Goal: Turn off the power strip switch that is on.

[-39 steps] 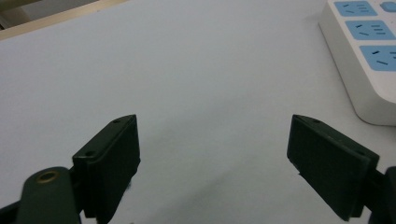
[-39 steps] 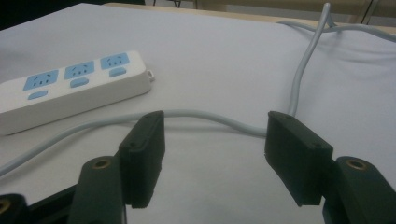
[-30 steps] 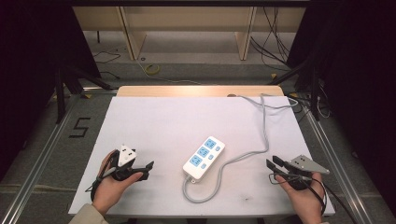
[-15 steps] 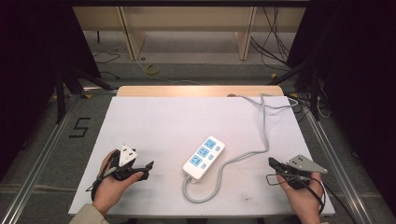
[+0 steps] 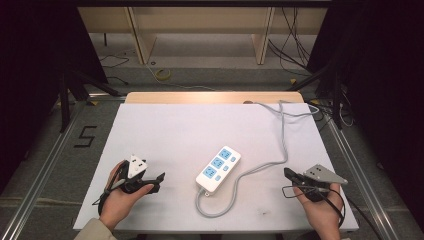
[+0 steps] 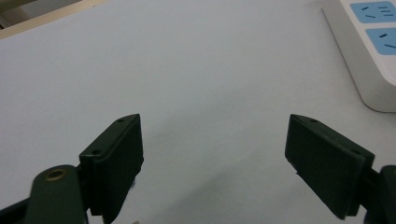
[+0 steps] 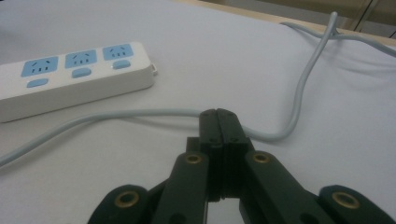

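Observation:
A white power strip (image 5: 218,169) with three blue sockets lies at the middle front of the white table (image 5: 190,130). Its grey cable (image 5: 280,145) loops from its near end and runs off the far right corner. My left gripper (image 5: 159,178) rests at the front left, held in a hand, open with nothing between its jaws; the strip's corner (image 6: 369,51) sits to its upper right. My right gripper (image 5: 287,172) lies at the front right, jaws shut together on nothing (image 7: 218,116), pointing at the cable (image 7: 140,114) and the strip (image 7: 70,77).
A wooden edge (image 5: 210,97) borders the table's far side. Beyond it, shelf legs (image 5: 140,40) and loose cables (image 5: 290,30) stand on the floor. A black "5" mark (image 5: 85,136) lies left of the table. Metal rails (image 5: 360,180) flank both sides.
My right gripper has shut its jaws and shifted slightly. The left gripper and the power strip have stayed in place.

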Available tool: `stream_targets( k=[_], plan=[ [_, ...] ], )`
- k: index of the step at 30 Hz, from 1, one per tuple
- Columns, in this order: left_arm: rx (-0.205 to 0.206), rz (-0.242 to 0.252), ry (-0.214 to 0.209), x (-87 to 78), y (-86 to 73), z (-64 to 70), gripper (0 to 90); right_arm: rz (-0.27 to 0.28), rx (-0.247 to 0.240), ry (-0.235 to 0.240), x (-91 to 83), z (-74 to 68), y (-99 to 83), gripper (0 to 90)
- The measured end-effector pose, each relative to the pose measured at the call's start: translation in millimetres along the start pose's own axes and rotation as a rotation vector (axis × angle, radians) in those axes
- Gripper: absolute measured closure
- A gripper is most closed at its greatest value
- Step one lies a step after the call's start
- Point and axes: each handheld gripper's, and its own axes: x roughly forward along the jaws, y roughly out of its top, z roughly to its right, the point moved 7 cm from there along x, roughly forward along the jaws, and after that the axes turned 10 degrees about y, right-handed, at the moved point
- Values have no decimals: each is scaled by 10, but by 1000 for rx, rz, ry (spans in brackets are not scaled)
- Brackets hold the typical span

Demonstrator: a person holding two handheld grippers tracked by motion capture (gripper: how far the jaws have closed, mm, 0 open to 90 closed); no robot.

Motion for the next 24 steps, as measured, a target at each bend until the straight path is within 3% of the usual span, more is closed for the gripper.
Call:
stream_targets(
  k=[24],
  plan=[
    [8,4,6,7,6,14,193,1,-32,29,92,-106,107,900]
  ],
)
